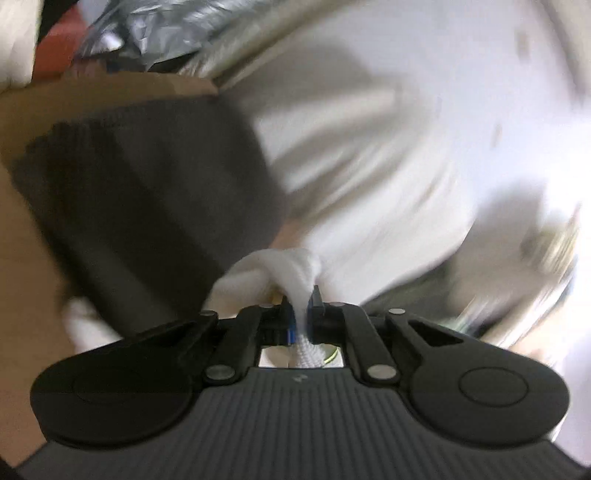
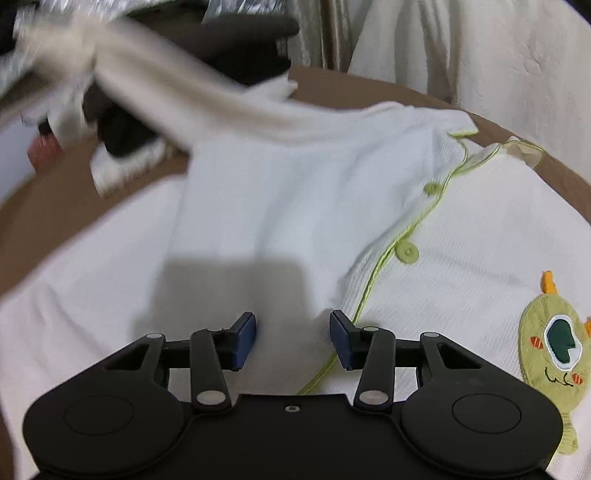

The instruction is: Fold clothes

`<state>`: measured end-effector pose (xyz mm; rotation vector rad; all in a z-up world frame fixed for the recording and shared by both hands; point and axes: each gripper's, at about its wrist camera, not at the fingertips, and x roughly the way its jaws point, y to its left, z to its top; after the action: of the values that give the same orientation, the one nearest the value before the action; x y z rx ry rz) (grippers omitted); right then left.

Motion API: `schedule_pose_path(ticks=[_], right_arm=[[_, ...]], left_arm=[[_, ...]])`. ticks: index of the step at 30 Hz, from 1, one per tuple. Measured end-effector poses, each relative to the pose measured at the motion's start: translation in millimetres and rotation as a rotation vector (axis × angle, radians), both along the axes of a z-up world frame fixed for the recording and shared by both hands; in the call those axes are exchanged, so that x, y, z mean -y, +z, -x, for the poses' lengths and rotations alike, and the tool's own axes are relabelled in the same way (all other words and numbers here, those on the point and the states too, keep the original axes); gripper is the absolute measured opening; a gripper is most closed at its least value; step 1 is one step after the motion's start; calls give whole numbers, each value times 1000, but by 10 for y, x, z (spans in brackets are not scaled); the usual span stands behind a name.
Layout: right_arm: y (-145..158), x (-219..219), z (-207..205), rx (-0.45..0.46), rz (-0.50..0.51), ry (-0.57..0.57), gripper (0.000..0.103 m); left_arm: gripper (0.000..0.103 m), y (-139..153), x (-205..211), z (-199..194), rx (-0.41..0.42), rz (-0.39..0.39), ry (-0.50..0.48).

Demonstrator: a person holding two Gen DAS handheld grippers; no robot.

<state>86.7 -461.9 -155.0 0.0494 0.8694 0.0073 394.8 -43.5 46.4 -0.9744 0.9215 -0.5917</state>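
Observation:
A white waffle-knit child's shirt (image 2: 288, 192) with lime piping, green buttons (image 2: 407, 253) and a yellow-green monster patch (image 2: 554, 347) lies spread on a brown surface (image 2: 55, 192). My left gripper (image 1: 301, 310) is shut on a bunched piece of the white shirt (image 1: 295, 266); the view is motion-blurred. In the right wrist view a blurred sleeve (image 2: 155, 92) is lifted across the upper left. My right gripper (image 2: 292, 338) is open and empty, just above the shirt's front near the piping.
A dark grey folded garment (image 1: 147, 184) lies on the brown surface (image 1: 22, 277) to the left, also in the right view (image 2: 236, 48). Silver crinkled plastic (image 1: 147, 29) lies at the back. Pale curtains (image 2: 480, 55) hang behind on the right.

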Motion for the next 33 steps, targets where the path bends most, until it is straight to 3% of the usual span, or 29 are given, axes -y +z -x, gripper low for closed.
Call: schedule_pose_path(ticks=[2,3,6,10,12,15,17,23,24,25,26,29,33], right_arm=[[-44,-35,33,11,25,5,50],[-51,-35,43,13,28,3,50],[-47,-11,46,11,24,-1,50],[-62,13,73,17,20,8,50],[-74,40,80,18,7,7,51],[-88,49,78,18,1,10,51],[-83,30,83,16,9,13,52],[-96,-17,103,16,39,20,53],[-96,-24,107,16,43,21,53],[-96,-31,111,16,48,22,53],[-97,-34,115,17,52,25,53],[-102,-31,125,20,62,44,54],[-77,9,108,7,46,54,54]], left_arm=[[29,-155,-160,-165,-63,152,131],[34,-291,-223,-245,-92,160,213],[38,-582,-329,-298,-165,14,373],[43,-712,-359,-193,-90,-71,342],[49,-637,-480,-155,13,-83,323],[54,-457,-454,19,172,-155,211],[74,-316,-286,34,267,-279,109],[80,-198,563,-63,501,-791,-56],[79,-248,648,-117,488,-822,-76],[48,-298,733,-171,473,-853,-95],[5,-355,808,-299,389,-884,-113],[3,-277,817,-484,257,-897,-49],[3,426,598,-360,439,-789,163]])
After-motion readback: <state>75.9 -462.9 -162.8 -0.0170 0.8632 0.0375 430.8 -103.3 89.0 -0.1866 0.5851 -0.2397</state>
